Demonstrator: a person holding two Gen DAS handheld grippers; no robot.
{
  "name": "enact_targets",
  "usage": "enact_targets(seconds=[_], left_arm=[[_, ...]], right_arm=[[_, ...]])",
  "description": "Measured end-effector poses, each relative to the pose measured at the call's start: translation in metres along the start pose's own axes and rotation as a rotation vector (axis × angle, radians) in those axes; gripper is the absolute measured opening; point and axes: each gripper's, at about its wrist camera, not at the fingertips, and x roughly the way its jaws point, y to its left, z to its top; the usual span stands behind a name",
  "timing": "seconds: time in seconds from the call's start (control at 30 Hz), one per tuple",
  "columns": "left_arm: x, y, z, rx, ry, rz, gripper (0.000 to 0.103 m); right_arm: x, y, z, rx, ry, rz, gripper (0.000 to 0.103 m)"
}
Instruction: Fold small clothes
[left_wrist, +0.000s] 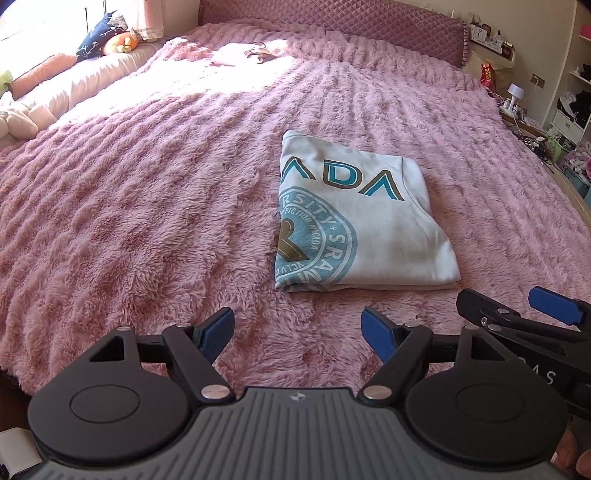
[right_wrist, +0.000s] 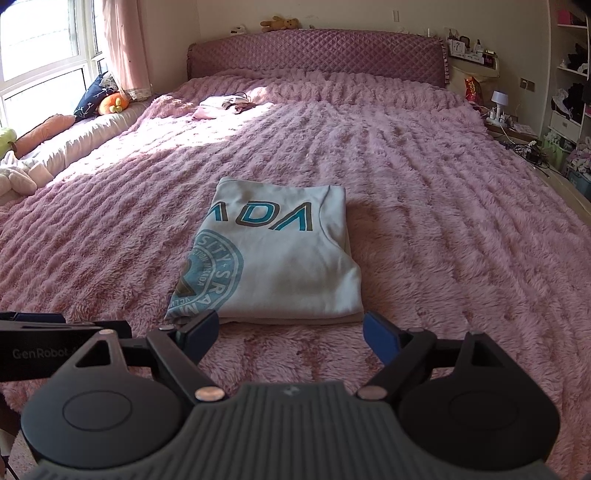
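Observation:
A pale blue-white shirt (left_wrist: 354, 225) with teal lettering and a round emblem lies folded into a neat rectangle on the fluffy pink blanket (left_wrist: 147, 206). My left gripper (left_wrist: 297, 334) hovers open just short of the shirt's near edge, a little to its left, nothing between its blue pads. In the right wrist view the same folded shirt (right_wrist: 280, 258) lies straight ahead, and my right gripper (right_wrist: 291, 332) stands open with its fingertips at the shirt's near edge, not clamping it. The right gripper's blue pad (left_wrist: 554, 310) shows at the right edge of the left view.
A small pink garment (right_wrist: 221, 105) lies far up the bed near the quilted headboard (right_wrist: 317, 55). Pillows and plush toys (right_wrist: 110, 99) line the window side at left. A nightstand with a lamp (right_wrist: 498, 103) and cluttered shelves stand at right.

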Motion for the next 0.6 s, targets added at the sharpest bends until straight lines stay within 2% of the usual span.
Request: enact_targets(seconds=[0.47, 0.6], left_arm=[[0.0061, 0.0046, 0.0004, -0.008, 0.011, 0.007, 0.091], [0.0093, 0.0016, 0.0003, 0.014, 0.023, 0.033, 0.091]], right_arm=[[0.0064, 0.0024, -0.0026, 0.02, 0.017, 0.0, 0.081], [0.0079, 0.0032, -0.0026, 0.016, 0.021, -0.003, 0.081]])
